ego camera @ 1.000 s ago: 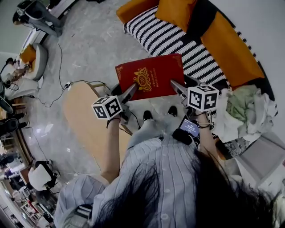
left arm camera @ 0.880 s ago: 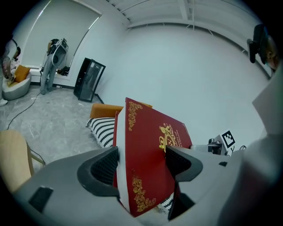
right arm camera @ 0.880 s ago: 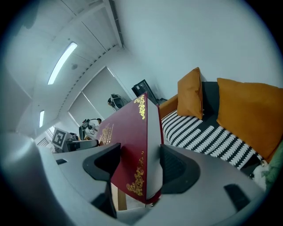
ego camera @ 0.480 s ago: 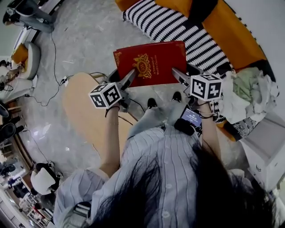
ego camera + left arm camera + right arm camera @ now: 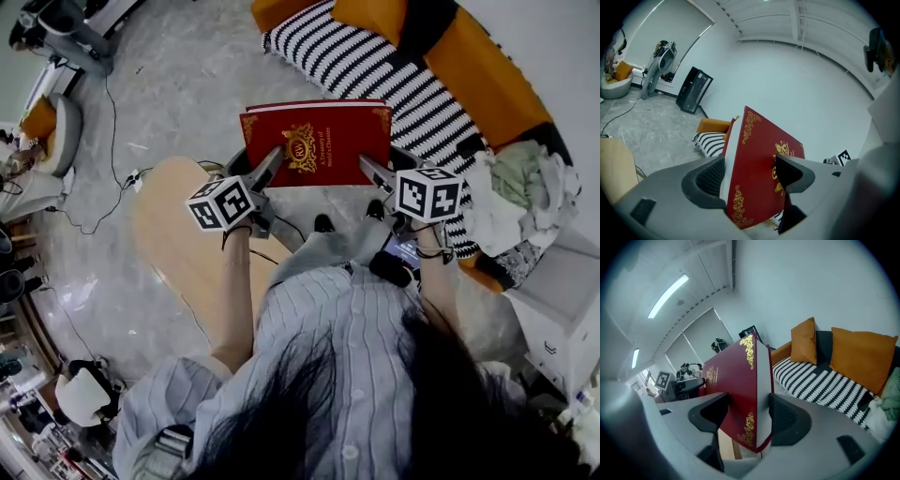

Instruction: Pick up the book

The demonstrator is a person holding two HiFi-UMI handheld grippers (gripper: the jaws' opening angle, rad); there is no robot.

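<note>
A red book (image 5: 319,142) with gold ornament on its cover is held in the air in front of the person, above the floor and next to the sofa. My left gripper (image 5: 265,171) is shut on its lower left corner, and my right gripper (image 5: 371,174) is shut on its lower right corner. In the left gripper view the book (image 5: 761,168) stands between the two pads, cover to the right. In the right gripper view the book (image 5: 740,385) is clamped with its white page edge facing the right pad.
A sofa (image 5: 380,70) with a black-and-white striped seat and orange cushions (image 5: 487,70) lies just beyond the book. A light wooden table (image 5: 183,253) is below the left arm. Crumpled cloth (image 5: 520,192) lies on the right, cables (image 5: 103,141) on the floor at the left.
The book has tilted up, its far edge rising so the cover looks shorter, and both grippers have moved slightly with it, still gripping its lower corners.
</note>
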